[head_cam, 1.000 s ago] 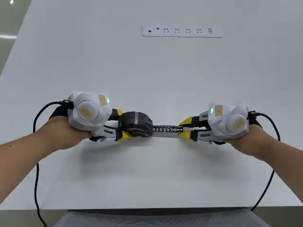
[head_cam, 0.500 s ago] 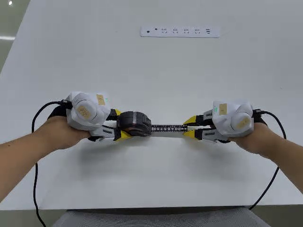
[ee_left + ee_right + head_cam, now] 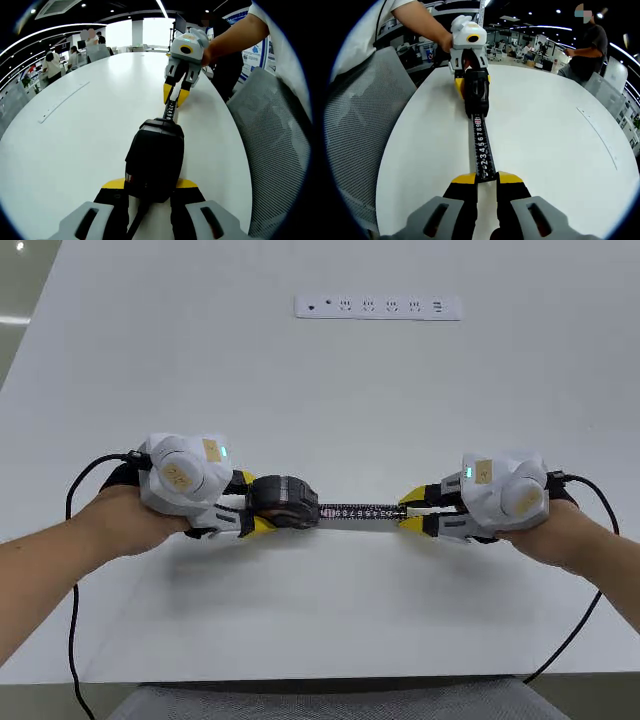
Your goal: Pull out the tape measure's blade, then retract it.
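A black tape measure case lies just above the white table, with my left gripper shut on it; the case sits between the yellow-tipped jaws in the left gripper view. Its dark numbered blade runs right to my right gripper, shut on the blade's end. In the right gripper view the blade stretches from my jaws to the case. The right gripper shows ahead in the left gripper view, and the left gripper shows ahead in the right gripper view.
A white power strip lies flat at the far side of the white table. Black cables trail from both grippers over the near edge. A mesh chair stands beside the table, and people stand in the background.
My right gripper has moved right, away from the case, drawing more blade out. The left gripper and the case have stayed put.
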